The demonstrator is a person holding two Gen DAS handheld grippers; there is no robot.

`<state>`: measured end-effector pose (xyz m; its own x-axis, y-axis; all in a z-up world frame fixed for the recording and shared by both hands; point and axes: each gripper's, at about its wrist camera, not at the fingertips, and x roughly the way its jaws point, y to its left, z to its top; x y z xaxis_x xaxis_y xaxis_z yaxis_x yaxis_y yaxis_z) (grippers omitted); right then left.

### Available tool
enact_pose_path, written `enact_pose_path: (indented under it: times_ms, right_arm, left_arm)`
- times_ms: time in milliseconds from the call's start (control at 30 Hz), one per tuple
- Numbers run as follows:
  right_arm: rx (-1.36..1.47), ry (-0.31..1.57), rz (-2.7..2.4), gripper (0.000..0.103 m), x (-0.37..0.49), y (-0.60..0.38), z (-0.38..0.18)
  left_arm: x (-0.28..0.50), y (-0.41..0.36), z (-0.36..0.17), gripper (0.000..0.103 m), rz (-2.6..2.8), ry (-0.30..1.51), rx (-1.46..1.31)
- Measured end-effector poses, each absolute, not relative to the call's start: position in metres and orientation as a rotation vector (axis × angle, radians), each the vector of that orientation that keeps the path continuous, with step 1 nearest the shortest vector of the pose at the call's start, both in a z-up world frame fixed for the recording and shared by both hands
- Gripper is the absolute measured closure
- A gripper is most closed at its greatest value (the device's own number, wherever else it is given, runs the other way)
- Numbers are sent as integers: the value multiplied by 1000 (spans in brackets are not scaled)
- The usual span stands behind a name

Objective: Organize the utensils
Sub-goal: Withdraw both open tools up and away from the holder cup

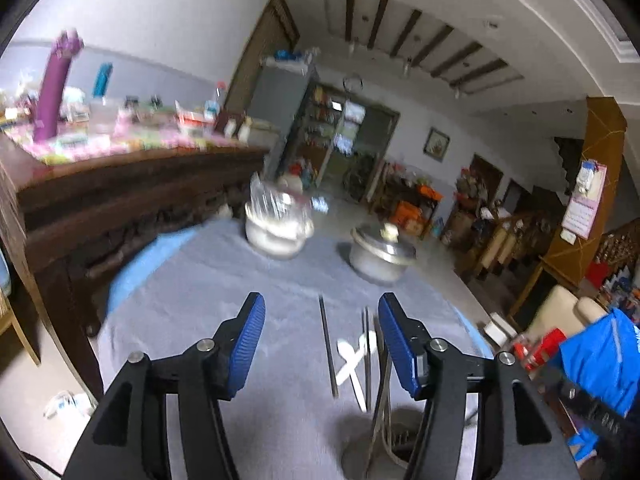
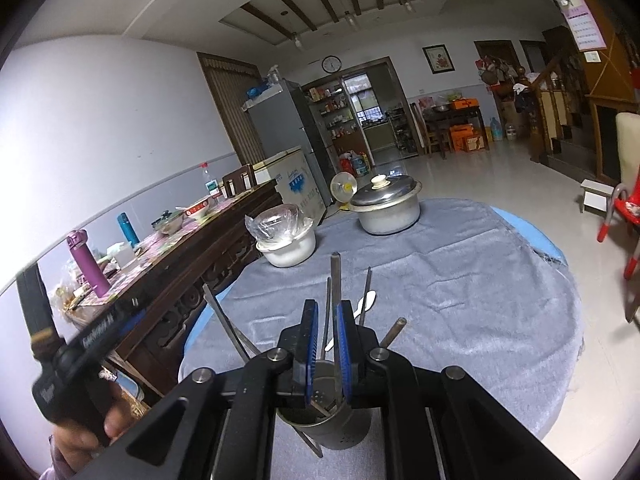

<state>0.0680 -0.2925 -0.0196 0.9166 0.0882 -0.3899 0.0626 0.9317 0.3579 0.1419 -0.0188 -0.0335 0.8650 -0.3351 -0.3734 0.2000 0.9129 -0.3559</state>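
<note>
I am holding the left hand-held gripper [image 1: 322, 344] with its jaws standing apart and nothing between the blue pads; below it, at centre-bottom of the left wrist view, chopsticks [image 1: 328, 348] and a white spoon [image 1: 352, 360] are lying on the grey cloth [image 1: 192, 280] covering the desk. The metal holder [image 1: 372, 444] is sitting at the bottom edge of that view, just right of centre. In the right wrist view, I am keeping the right hand-held gripper [image 2: 327, 348] nearly closed on a metal chopstick [image 2: 335, 280] that is standing upright above the holder [image 2: 340, 428] at lower centre; other sticks are leaning out of the holder to left and right. A lidded pot [image 2: 386, 206] and a white bowl [image 2: 286, 246] wrapped in plastic are sitting at the far side of the desk, near frame centre. My hand [image 2: 80, 432] on the left handle is showing at lower left.
</note>
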Motion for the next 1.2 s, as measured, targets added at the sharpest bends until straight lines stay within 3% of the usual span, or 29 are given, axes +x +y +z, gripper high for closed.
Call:
enact_pose_path:
  times_ms: [233,733,1200]
  right_arm:
    - [360,421,24,92,69,-286,-23]
    - [372,442,26,92,72,-287,-32]
    - [378,455,10,92,76,-287,-36]
  left_arm:
    - [164,-41,-64,42,-386,654,-332]
    - [182,-60,-86,43,-468,748,-333]
    - [183,-66,-86,87,-572,752,-314]
